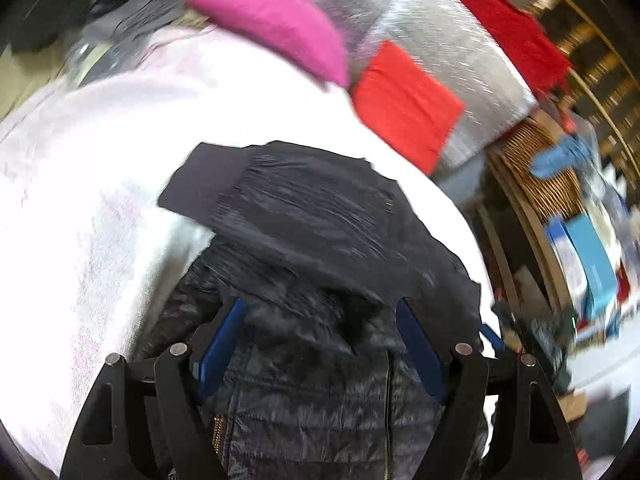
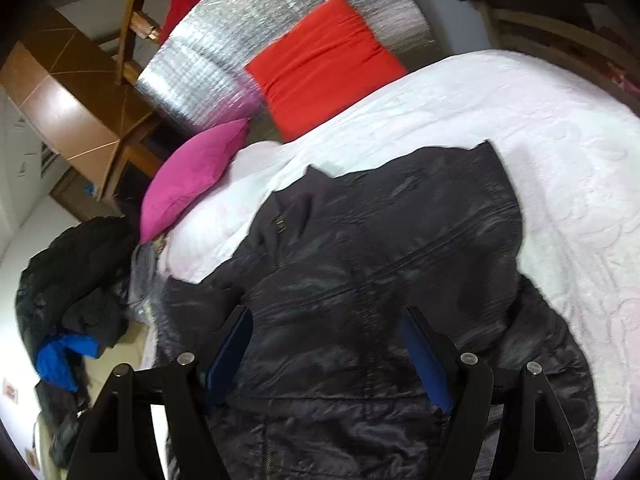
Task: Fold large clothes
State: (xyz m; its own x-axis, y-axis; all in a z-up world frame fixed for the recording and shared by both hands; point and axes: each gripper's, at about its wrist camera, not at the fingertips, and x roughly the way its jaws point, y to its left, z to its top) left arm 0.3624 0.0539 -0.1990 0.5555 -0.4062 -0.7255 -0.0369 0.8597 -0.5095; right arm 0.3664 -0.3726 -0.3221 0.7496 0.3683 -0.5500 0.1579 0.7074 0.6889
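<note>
A dark quilted jacket (image 1: pixel 312 216) lies on a white bedspread (image 1: pixel 100 160). In the left wrist view a sleeve with a ribbed cuff (image 1: pixel 200 188) is folded across its body, and a brass zipper runs down near the bottom edge. My left gripper (image 1: pixel 320 306) hovers just over the jacket, open, its blue pads wide apart and pressing nothing. In the right wrist view the jacket (image 2: pixel 380 248) spreads flat with its collar toward the pillows. My right gripper (image 2: pixel 326 314) is open above its lower half, holding nothing.
A magenta pillow (image 2: pixel 192 172) and a red cushion (image 2: pixel 324 64) sit at the head of the bed against a silver foil mat (image 2: pixel 224 40). A pile of dark and blue clothes (image 2: pixel 72 300) lies beside the bed. A wicker basket (image 1: pixel 536 176) and boxes stand off its other side.
</note>
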